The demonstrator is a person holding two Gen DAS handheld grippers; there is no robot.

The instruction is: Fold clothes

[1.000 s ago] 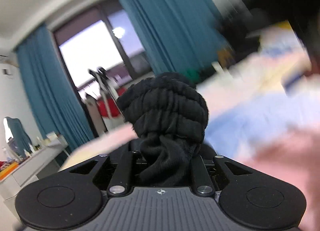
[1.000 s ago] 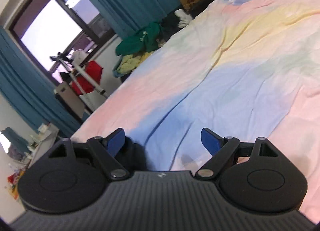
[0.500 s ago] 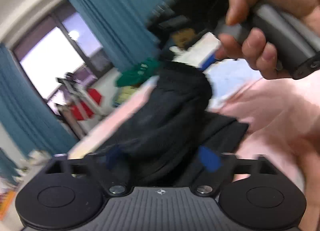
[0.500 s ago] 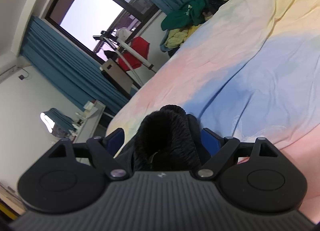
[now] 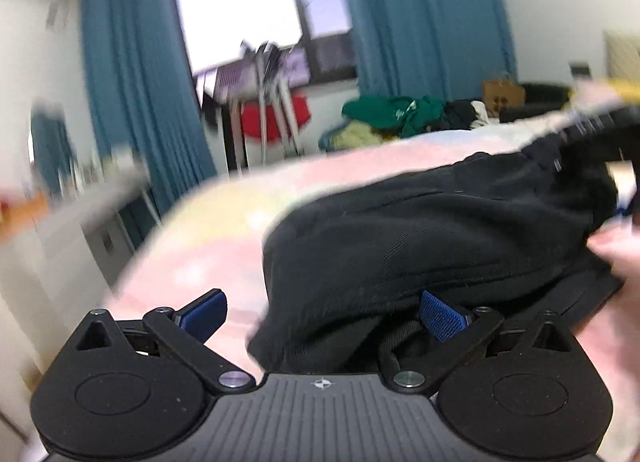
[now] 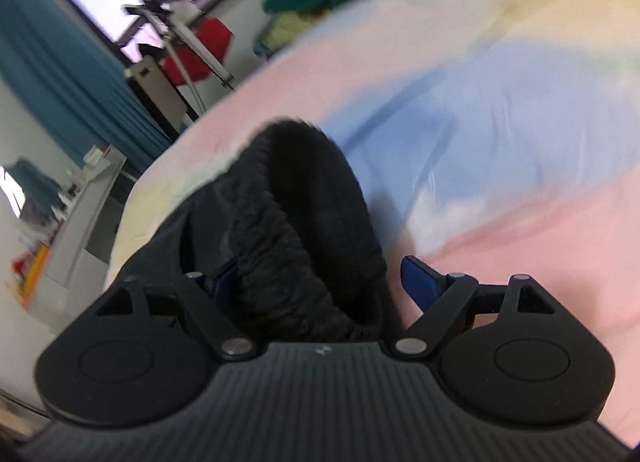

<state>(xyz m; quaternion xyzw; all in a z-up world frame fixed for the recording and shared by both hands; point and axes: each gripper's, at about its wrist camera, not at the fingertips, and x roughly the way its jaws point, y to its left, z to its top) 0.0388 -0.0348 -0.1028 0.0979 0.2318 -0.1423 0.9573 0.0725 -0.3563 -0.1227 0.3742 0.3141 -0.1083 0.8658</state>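
Black garment (image 5: 432, 238) lies bunched on the pastel bedspread (image 6: 500, 74), which fills the near and right of both views, with the teal curtains (image 5: 136, 94) and a heap of green clothes (image 5: 392, 110) far behind. In the left wrist view the cloth mounds up just ahead and to the right of the gripper; in the right wrist view its ribbed, gathered band (image 6: 280, 246) curls upright between the fingers.

By my reading, the garment is being gathered or laid out for a fold. No clean fold shows, so this could equally be arranging it flat or bringing one part over another. Either way the cloth needs smoothing.

Left gripper (image 5: 320, 314) sits low and level over the bed, jaws spread wide, cloth draped over the right finger but nothing pinched. Right gripper (image 6: 320, 282) tilts, jaws likewise wide apart, the band lying loose between them.
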